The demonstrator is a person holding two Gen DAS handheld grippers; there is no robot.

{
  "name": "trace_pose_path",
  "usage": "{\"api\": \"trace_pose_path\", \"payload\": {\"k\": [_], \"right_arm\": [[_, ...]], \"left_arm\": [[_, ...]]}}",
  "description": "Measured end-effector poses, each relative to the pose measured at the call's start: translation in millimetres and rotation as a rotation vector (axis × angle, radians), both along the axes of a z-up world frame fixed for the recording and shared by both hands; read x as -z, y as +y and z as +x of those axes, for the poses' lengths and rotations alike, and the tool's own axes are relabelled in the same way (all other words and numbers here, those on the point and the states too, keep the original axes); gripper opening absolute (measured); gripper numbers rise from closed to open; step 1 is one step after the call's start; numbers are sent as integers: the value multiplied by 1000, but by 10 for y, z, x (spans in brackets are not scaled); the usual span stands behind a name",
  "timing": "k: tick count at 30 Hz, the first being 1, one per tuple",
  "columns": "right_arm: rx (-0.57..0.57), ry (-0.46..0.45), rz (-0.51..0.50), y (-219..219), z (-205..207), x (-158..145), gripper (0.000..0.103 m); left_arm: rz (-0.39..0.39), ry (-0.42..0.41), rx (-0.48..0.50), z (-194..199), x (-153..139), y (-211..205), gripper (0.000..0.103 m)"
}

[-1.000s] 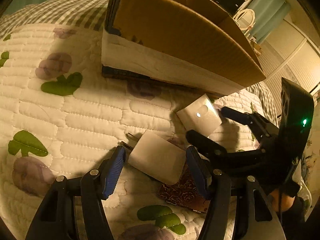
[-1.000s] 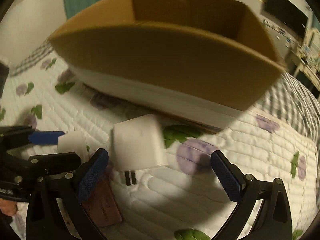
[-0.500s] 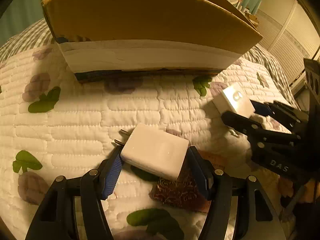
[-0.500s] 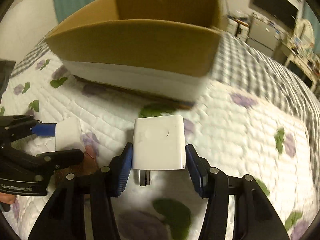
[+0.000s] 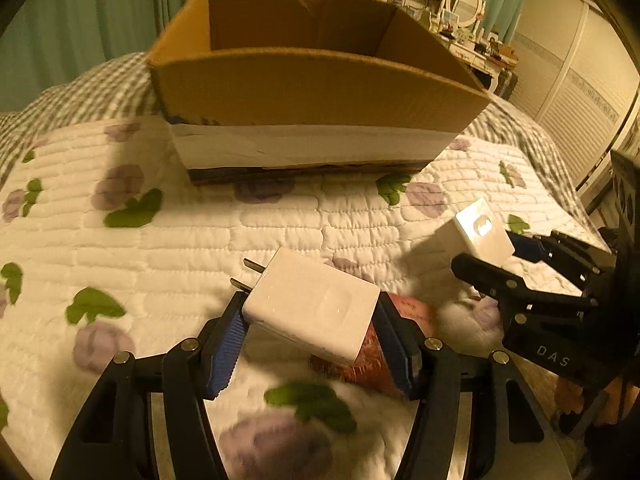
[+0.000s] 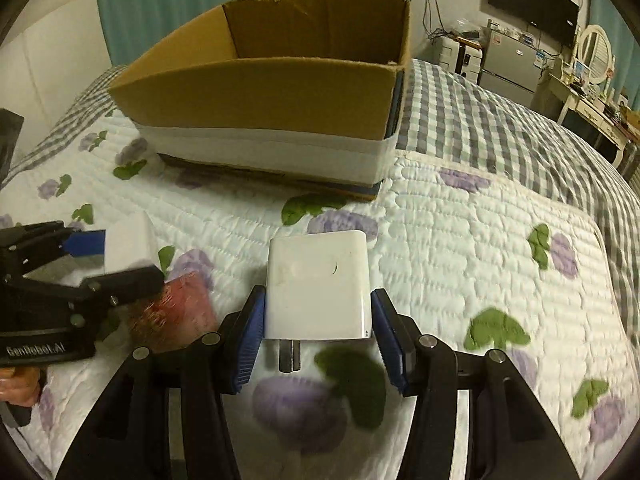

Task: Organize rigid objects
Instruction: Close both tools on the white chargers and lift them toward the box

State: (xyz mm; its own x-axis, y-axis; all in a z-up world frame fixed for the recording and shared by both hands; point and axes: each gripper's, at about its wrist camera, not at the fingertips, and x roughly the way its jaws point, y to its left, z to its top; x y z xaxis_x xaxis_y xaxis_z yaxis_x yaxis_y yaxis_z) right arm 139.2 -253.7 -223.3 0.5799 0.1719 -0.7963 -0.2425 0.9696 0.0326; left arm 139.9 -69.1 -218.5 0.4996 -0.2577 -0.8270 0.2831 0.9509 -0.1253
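**Two chargers up, one per gripper**

Both grippers are clamped on white plug adapters above the floral quilt. The left gripper pinches the wide charger, prongs pointing to ten o'clock. The right gripper squeezes the square charger, prongs toward six. The cardboard box sits open at twelve o'clock; a reddish patterned item lies below.

Left gripper: jaws closed against something held, raised off the surface.
Right gripper: likewise clamped on its load, level, just beside the left.
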Motion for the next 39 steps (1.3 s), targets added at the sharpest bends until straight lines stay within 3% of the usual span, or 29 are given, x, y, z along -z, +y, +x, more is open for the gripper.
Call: {"api": "trace_pose_path", "payload": {"k": [9, 15, 26, 39], "right_arm": [[16, -63, 43, 77, -502, -363, 52], [33, -168, 68, 95, -815, -870, 52], [23, -431, 68, 147, -1289, -1966, 52], [-19, -671, 88, 177, -1358, -2979, 52]], "left_arm": [[-27, -109, -49, -502, -481, 233, 63], [-58, -221, -69, -758, -964, 286, 63], [-87, -510, -61, -1187, -2016, 308, 63], [-153, -700, -27, -1149, -2882, 283, 63]]}}
